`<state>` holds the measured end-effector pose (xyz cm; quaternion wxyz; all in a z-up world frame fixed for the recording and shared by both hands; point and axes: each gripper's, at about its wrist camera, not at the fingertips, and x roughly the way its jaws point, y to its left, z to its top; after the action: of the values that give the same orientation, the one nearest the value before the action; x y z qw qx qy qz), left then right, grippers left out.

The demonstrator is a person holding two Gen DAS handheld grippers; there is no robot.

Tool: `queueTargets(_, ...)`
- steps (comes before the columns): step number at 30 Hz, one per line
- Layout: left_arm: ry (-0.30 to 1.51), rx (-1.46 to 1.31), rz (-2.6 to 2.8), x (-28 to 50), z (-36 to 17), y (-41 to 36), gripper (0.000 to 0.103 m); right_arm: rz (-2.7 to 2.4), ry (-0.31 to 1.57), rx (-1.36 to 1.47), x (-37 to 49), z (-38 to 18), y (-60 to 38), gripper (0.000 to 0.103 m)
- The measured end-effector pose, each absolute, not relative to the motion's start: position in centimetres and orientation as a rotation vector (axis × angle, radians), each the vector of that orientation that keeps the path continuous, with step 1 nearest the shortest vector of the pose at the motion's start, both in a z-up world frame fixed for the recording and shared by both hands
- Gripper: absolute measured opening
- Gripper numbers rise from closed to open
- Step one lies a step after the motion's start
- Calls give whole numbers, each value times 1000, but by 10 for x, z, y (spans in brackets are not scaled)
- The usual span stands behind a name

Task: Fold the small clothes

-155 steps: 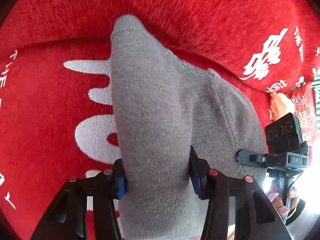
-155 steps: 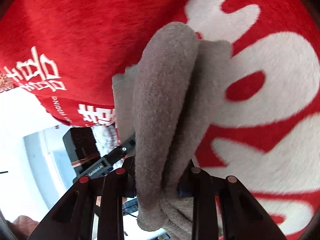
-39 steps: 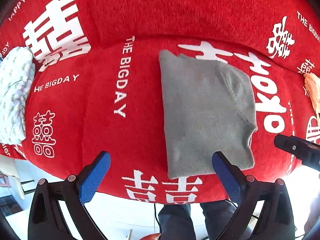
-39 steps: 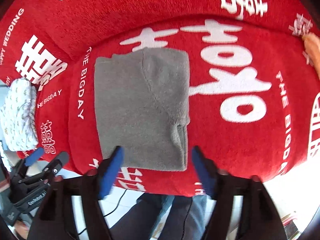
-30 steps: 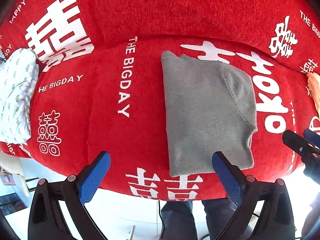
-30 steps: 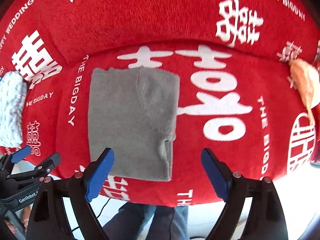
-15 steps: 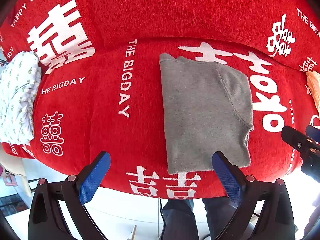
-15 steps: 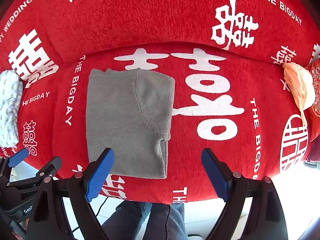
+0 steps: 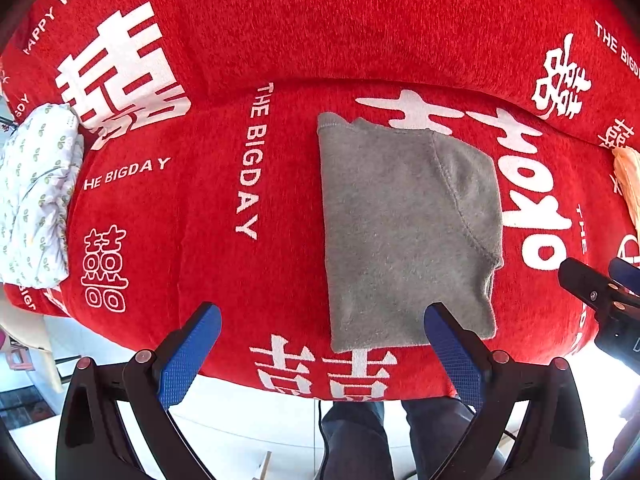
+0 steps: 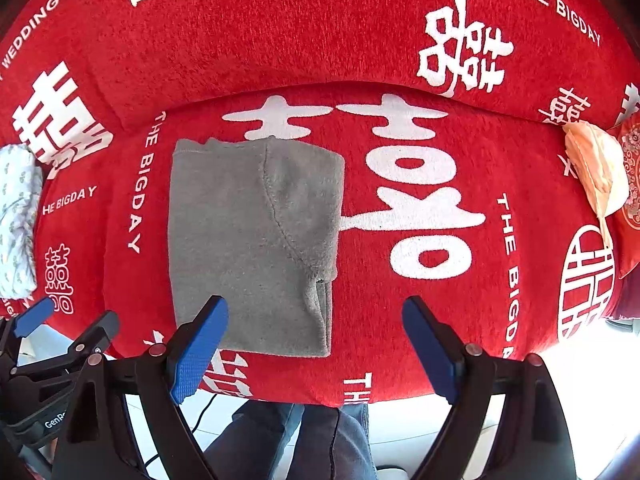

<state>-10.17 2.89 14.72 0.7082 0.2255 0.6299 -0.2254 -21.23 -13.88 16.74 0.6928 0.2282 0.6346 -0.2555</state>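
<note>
The grey garment [image 9: 404, 232] lies folded flat in a neat rectangle on the red cover [image 9: 192, 216], near its front edge, partly over the big white characters. A curved seam runs down its right half and a small flap sticks out at the lower right. Left gripper [image 9: 320, 344] hangs above the front edge, jaws wide apart, gripping nothing; its right pad sits over the garment's near edge in view. Right gripper [image 10: 316, 344] is likewise spread wide and empty. A white patterned cloth [image 9: 36, 196] lies at the far left, an orange cloth [image 10: 600, 172] at the right. The person's legs [image 10: 296, 440] show below the cover
</note>
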Motion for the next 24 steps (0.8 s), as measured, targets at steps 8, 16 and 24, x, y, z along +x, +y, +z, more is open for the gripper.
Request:
queueTargets(8, 1401, 494, -494, -101, 149, 28, 102, -576, 1418, 517, -213, 167, -138, 91)
queueTargets(16, 1402, 495, -493, -102, 149, 28, 102, -575, 1419, 518, -213, 166, -139, 91)
queueTargets(24, 1403, 493, -490, -102, 149, 28, 102, -578, 1419, 517, -213, 166, -139, 91)
